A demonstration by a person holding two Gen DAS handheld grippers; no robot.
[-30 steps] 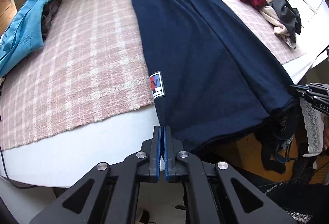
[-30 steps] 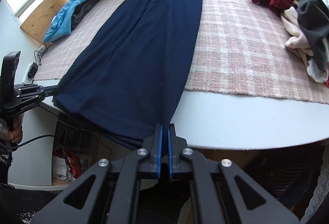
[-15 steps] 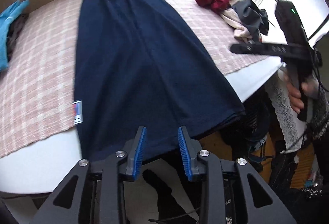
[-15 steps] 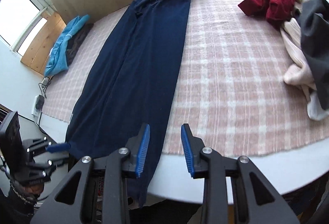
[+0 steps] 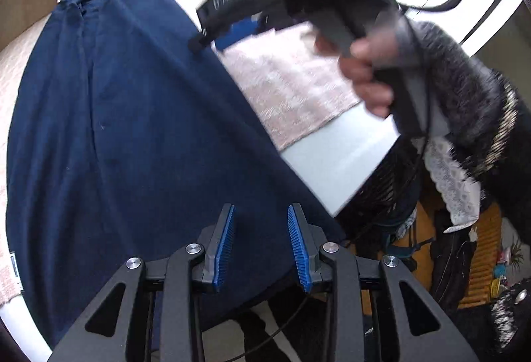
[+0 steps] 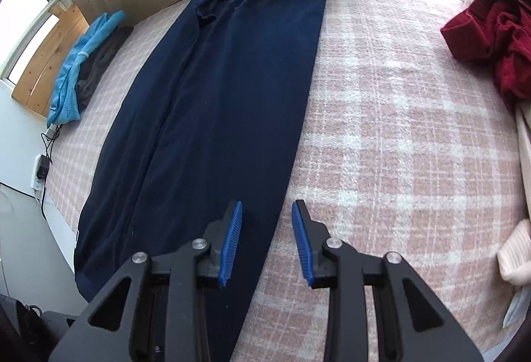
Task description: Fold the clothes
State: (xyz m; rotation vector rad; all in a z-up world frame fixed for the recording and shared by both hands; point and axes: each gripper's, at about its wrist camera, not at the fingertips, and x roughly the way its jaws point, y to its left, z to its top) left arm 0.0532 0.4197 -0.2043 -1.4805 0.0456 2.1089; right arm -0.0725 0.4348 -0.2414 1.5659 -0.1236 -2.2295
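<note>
Navy garment (image 6: 215,116) lies lengthwise on counter (image 6: 398,162), ready for folding; left tool (image 5: 260,249) open and empty, right tool (image 6: 267,242) closing on nothing, straddling garment's right edge.

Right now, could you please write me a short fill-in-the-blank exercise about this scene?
1. The long garment lying flat is dark ____.
2. The crumpled garment at the right edge is ____.
3. The cloth under the clothes has a ____ and white check.
4. Between the right gripper pads there is ____.

Missing words: blue; red; pink; nothing

Right claw (image 5: 212,36) and hand (image 5: 365,76) — motion-blurred, tips indistinct
</note>
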